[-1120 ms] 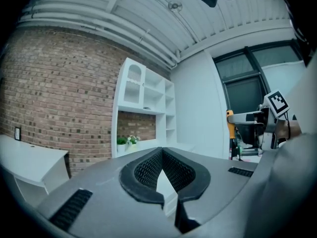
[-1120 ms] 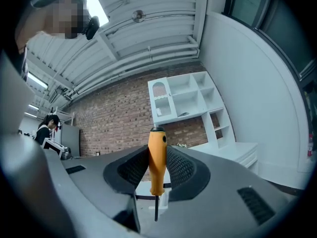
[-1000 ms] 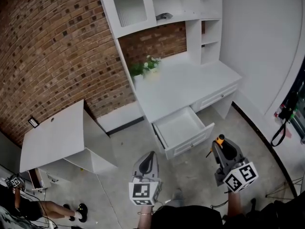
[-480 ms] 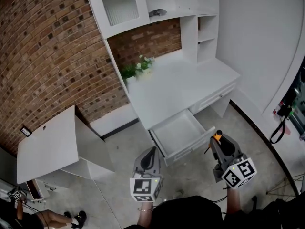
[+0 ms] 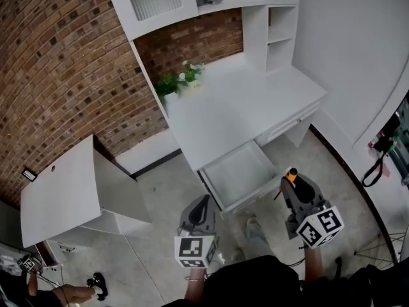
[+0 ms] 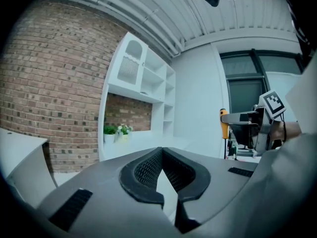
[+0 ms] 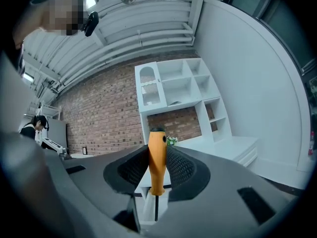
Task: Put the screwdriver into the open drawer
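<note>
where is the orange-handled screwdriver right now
The orange-handled screwdriver stands upright, clamped in the right tool; in the head view it is at lower right, just right of the open white desk drawer, not yet over it.

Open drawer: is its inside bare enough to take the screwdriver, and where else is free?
The drawer looks wholly bare inside its four walls. The desk top behind it is bare too, from front edge to shelves; only its back left corner holds a plant. The right gripper holds the screwdriver.
</note>
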Demonstrator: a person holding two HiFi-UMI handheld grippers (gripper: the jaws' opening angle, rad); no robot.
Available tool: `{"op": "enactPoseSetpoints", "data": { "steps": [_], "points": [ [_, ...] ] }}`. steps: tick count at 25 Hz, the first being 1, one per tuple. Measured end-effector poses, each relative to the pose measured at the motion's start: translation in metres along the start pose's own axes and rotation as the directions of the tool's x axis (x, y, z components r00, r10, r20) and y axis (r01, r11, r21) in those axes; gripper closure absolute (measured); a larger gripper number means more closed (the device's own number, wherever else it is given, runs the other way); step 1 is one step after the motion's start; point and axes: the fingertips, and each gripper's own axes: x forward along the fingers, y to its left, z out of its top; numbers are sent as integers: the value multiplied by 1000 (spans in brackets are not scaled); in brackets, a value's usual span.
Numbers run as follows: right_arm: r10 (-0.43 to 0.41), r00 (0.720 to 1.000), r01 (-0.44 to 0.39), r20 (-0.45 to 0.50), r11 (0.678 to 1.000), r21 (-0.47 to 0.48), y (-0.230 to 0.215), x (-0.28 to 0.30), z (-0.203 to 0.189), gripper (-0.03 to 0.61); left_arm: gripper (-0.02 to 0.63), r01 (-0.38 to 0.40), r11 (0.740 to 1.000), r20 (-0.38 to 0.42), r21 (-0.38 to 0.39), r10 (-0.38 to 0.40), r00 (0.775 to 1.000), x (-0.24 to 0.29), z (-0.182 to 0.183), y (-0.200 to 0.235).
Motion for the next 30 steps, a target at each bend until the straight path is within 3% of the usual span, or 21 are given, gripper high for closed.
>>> {"op": "enactPoseSetpoints", "data": {
  "steps": [11, 18, 25, 30],
  "points": [
    [58, 995, -55, -85, 998, 35, -56, 79, -35, 463, 604, -53, 994, -99, -93, 44, 994, 78, -35, 18],
    [140, 974, -132, -177, 990, 56, -84, 132, -53, 463, 604, -72, 989, -181, -130, 48, 982, 128, -53, 14],
    [249, 917, -237, -313, 969, 77, -96, 167, -100, 463, 605, -86, 988, -240, -131, 52, 969, 168, -81, 4],
    [301, 858, -295, -416, 952, 82, -99, 188, -143, 463, 604, -64, 990, -327, -126, 19, 945, 188, -111, 3]
  ]
}}
